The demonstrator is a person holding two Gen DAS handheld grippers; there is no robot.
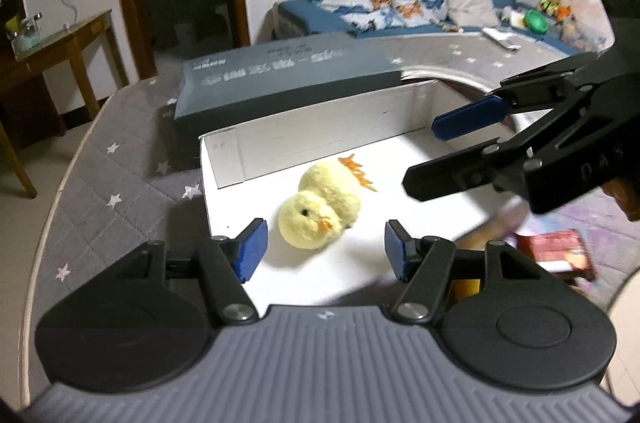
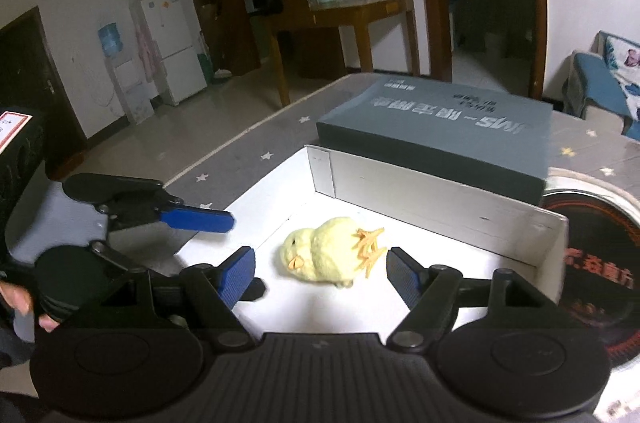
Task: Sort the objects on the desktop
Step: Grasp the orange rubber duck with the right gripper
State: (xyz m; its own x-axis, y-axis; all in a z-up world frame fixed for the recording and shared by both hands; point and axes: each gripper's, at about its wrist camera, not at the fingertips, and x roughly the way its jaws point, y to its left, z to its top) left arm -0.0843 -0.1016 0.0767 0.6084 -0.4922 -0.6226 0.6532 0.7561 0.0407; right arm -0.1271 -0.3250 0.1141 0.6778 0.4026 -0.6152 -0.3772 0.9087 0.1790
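Inside the white box (image 2: pixel 440 191) the plush chick (image 2: pixel 332 255) is laid on its side, feet toward the right gripper (image 2: pixel 320 273); both it and the left gripper (image 1: pixel 326 249) are held open, empty, similarly near.

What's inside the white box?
Only a yellow chick toy lies on its side inside the white box. Both hand-held grippers hide the box's near corners, so anything there can't be seen.

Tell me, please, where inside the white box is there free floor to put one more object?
The white box is bare between the plush chick and its far wall. The near side is crowded: both open tongs, left and right, flank the chick.
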